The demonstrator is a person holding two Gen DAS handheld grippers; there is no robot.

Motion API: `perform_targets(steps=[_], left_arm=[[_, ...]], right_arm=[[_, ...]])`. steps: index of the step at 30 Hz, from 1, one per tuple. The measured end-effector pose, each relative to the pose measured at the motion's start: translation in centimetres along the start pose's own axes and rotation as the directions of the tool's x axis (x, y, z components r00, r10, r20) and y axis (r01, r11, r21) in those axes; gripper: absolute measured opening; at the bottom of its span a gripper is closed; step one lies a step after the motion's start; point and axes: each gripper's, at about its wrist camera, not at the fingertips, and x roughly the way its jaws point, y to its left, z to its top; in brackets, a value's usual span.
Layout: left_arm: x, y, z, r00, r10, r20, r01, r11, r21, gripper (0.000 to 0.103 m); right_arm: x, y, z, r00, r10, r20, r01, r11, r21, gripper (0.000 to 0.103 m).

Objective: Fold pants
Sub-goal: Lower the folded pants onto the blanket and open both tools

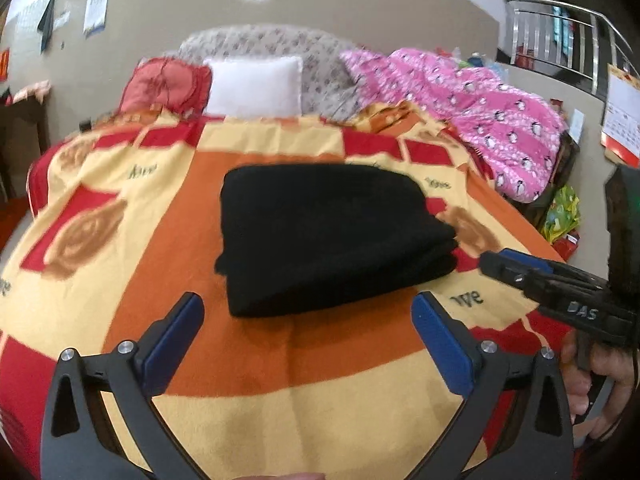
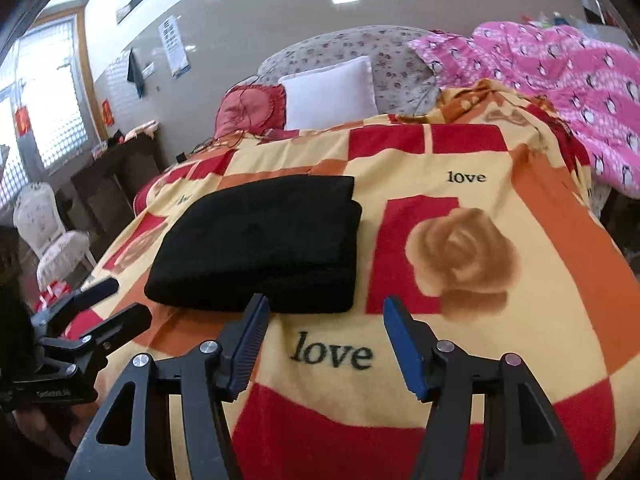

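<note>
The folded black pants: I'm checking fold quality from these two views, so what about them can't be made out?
- Underside of the black pants: both views, hidden against the blanket.
- Waistband, seams, layer alignment: the left wrist view is motion-blurred and the fabric is uniformly black in both.
- Near right corner: right wrist view, partly covered by the right gripper finger.
- Number of folds: cannot tell.
</note>
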Motion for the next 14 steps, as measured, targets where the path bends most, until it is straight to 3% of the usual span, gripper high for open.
perform_targets(steps=[9,14], left_arm=[[1.8,-0.8,-0.8,0.995,0.029,-0.099,-0.026,0.999,0.037,0.103],[1.7,-0.8,-0.8,0.995,0.038,-0.09,-0.034,0.999,0.04,0.103]], right_arm=[[0.6,0.4,-0.1,1.0,0.007,-0.029,-0.008,1.0,-0.024,0.061],[0.8,0.7,-0.2,0.999,0.004,-0.033,-0.005,0.999,-0.037,0.061]])
